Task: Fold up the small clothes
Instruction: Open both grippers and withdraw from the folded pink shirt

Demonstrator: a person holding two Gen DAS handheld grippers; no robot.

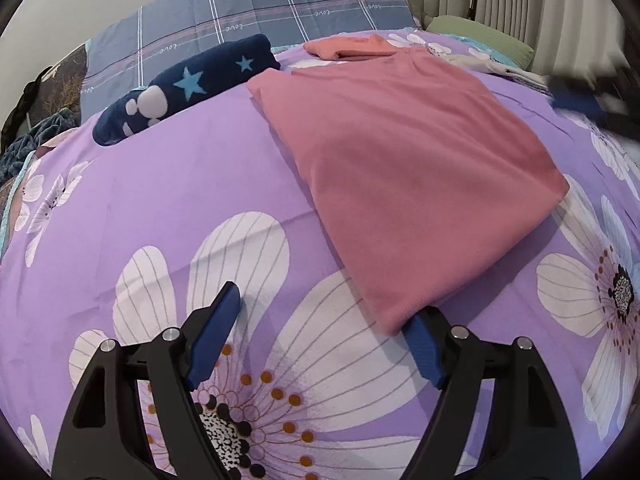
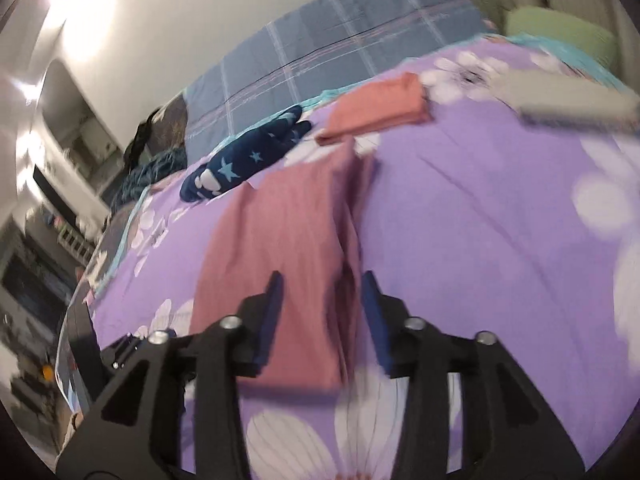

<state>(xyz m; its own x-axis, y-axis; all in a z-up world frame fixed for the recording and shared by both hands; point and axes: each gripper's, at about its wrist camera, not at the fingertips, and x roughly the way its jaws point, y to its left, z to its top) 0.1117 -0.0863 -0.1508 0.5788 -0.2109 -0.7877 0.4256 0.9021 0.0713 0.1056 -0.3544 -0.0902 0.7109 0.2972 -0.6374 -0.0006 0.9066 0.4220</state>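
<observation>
Your pink, soft knit garment [image 1: 400, 168] lies folded into a long flat panel on the bed with the purple flower-print cover [image 1: 168, 184], its near corner toward you. Your left hand-held gripper [image 1: 324, 344] stands wide apart and holds nothing; its right-hand pad sits just beside that near corner, seemingly placed to take the hem for the next fold. Your right hand-held gripper [image 2: 324, 316] is about half open above the garment's stacked side edge. The layers show between its fingers, but the blurred picture shows no pad pressing on them, so I judge it is not gripping. A smaller folded salmon-pink piece [image 1: 352, 48] and a rolled navy fleece with pale stars [image 1: 192, 84] sit farther up the bed, likely set aside there to keep the working patch free.
</observation>
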